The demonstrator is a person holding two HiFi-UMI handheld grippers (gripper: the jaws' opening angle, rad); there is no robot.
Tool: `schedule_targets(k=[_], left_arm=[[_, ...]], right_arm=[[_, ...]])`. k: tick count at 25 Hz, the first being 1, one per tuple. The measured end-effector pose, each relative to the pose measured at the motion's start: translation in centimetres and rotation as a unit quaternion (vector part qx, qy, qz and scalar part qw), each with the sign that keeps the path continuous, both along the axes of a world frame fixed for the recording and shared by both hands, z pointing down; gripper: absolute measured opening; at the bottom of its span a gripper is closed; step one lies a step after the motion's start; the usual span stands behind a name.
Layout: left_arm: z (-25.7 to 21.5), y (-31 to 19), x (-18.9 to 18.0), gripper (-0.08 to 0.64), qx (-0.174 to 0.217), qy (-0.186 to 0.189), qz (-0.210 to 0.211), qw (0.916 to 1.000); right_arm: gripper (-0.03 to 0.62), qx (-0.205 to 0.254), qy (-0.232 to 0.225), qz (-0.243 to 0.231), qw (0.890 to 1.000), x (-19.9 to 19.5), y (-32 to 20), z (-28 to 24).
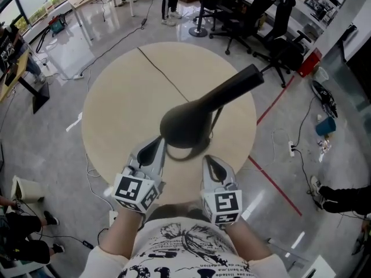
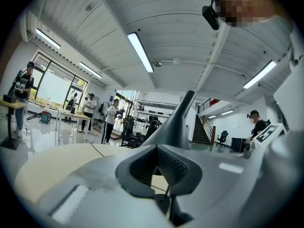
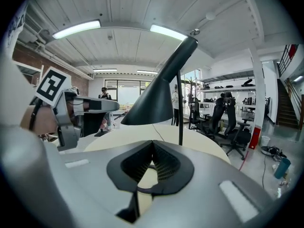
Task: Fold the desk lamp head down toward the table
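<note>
Lamp head (image 1: 200, 112) has a slanted long axis. In the head view it runs from the wide round mouth, close to us, to the narrow end farther away and to the right. In the right gripper view the narrow end rises up to the right, and the mouth faces down and toward the left tongs (image 1: 159, 142).

The head is matt black, a cone that grows out of a long tube. A thin black stem (image 3: 180, 109) stands upright and carries it above the round pale surface (image 1: 116, 114), in the half nearer to us. A thin black cord (image 1: 159, 71) crosses the surface away from us.

Both tongs are clenched with nothing between them. The left tongs have their tip just beside the near rim of the mouth; we cannot tell if they touch it. The right tongs (image 1: 209, 160) are apart from the lamp, at the near edge of the surface.

The head hides most of the lamp base (image 1: 191, 154), and only a dark arc of it shows. The joint between stem and head is not visible. In the left gripper view the tongs cut off the lower part of the head.
</note>
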State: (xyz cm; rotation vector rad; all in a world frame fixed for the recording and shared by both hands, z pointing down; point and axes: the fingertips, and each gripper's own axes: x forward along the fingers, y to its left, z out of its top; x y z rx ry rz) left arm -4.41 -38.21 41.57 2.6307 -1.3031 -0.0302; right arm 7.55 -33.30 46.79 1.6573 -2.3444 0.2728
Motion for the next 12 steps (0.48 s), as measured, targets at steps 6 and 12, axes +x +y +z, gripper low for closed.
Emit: schedule_targets(k=[6, 12], left_arm=[[0.5, 4.2, 2.6, 0.005, -0.006, -0.015, -0.001, 0.9999], [0.9, 7.7, 3.3, 0.005, -0.016, -0.003, -0.049, 0.9987]], right_arm=[[0.009, 0.022, -0.001, -0.03, 0.999, 1.2, 1.0, -0.9], [0.009, 0.039, 0.009, -0.098, 0.994, 0.3, 3.3, -2.2]])
